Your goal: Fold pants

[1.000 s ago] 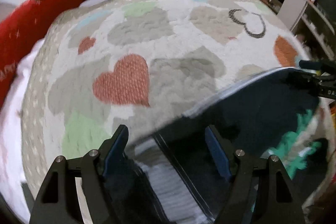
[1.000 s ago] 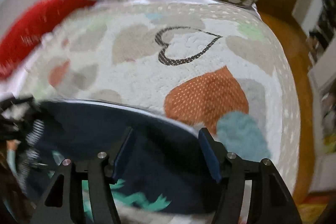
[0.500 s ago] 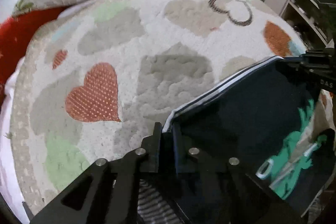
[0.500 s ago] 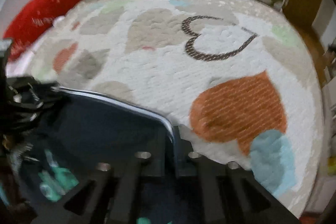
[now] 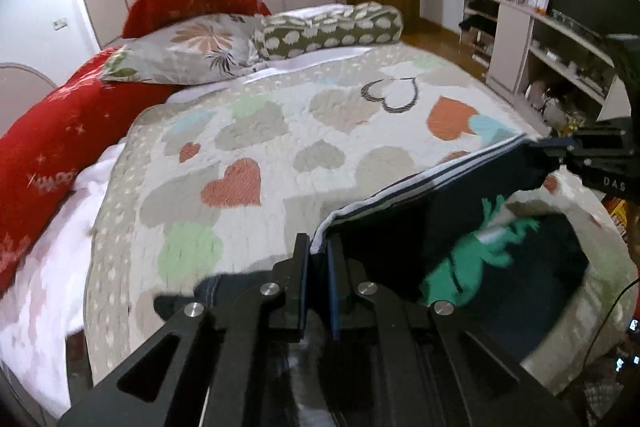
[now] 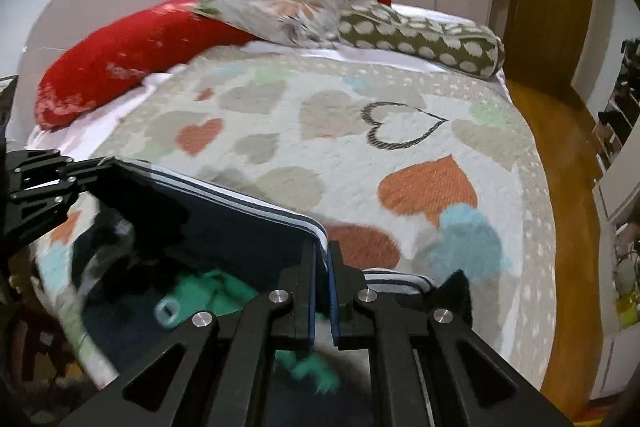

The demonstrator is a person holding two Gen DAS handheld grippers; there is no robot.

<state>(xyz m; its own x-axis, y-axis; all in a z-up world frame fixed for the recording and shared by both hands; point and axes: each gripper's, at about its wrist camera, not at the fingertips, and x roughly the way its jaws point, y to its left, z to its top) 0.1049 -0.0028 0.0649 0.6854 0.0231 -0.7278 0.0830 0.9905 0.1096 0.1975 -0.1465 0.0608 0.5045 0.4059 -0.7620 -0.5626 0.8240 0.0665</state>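
Heart-patterned bedding (image 5: pixel 280 131) is being spread under the work. The left gripper (image 5: pixel 318 259) is being kept clamped on one waistband corner of the dark pants (image 5: pixel 420 223), the right gripper (image 6: pixel 323 263) on the other. The striped waistband is being stretched taut between them, toward 2 o'clock in the left view. Lower legs are being blurred and cut off. Open quilt is lying toward 12 o'clock, up to the pillows (image 5: pixel 256 43).
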